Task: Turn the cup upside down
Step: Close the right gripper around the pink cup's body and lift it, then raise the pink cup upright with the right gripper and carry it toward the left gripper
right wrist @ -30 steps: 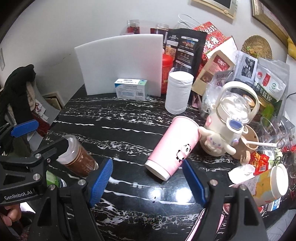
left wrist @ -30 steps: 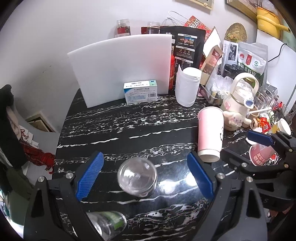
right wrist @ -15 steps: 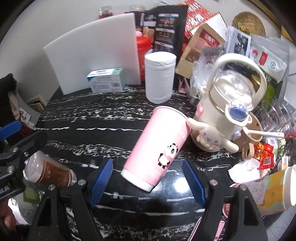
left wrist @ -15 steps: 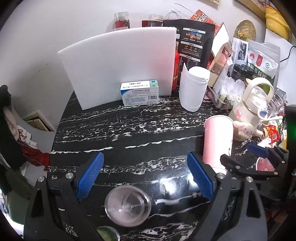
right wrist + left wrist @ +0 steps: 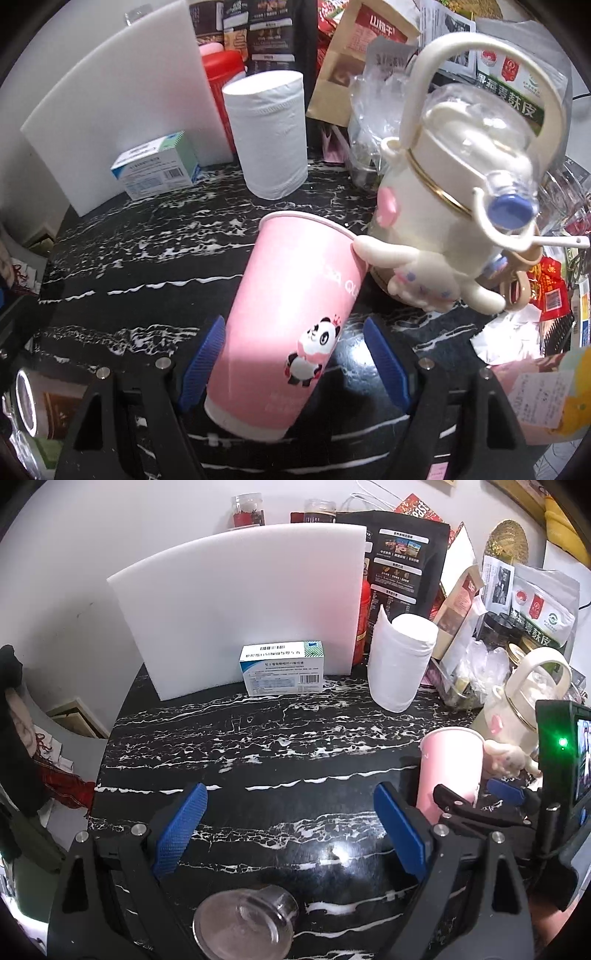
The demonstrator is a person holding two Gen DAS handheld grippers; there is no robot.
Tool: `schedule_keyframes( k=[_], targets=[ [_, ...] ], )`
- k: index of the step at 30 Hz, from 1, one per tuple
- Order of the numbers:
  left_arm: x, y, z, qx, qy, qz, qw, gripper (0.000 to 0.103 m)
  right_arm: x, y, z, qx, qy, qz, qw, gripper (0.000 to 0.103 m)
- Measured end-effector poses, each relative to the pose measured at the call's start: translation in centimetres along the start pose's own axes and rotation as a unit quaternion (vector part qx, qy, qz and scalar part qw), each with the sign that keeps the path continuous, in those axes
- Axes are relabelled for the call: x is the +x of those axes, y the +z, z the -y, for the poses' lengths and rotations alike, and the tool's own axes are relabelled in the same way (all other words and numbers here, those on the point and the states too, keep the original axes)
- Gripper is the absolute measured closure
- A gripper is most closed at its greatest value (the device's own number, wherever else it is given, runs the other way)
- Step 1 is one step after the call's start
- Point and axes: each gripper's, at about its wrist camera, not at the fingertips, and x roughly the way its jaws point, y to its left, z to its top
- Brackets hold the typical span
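Black marble table [image 5: 280, 760] carries the upright pink cup [image 5: 295, 317] just beside the cream bottle [image 5: 443, 206]; right gripper [image 5: 295, 365] straddles its base, jaws spread, presumably to grasp; left gripper [image 5: 291, 830] hangs open

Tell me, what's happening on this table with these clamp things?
A person holds a two-finger gripper in each hand. The right gripper is open around a pink cup, which stands upright on the black table beside a cream bottle; its jaws haven't closed, so the cup isn't flipped yet. The left gripper is open and empty, hovering above a glass jar.
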Motion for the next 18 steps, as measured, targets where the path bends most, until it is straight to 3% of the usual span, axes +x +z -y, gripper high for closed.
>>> schedule_keyframes(
  k=[18],
  targets=[
    [1.6,0.2,-0.5,-0.007,-0.002,-0.013,0.9999,0.012,3.6,0.6,-1.7,-0.019,0.032,-0.039,0.999,0.021]
  ],
)
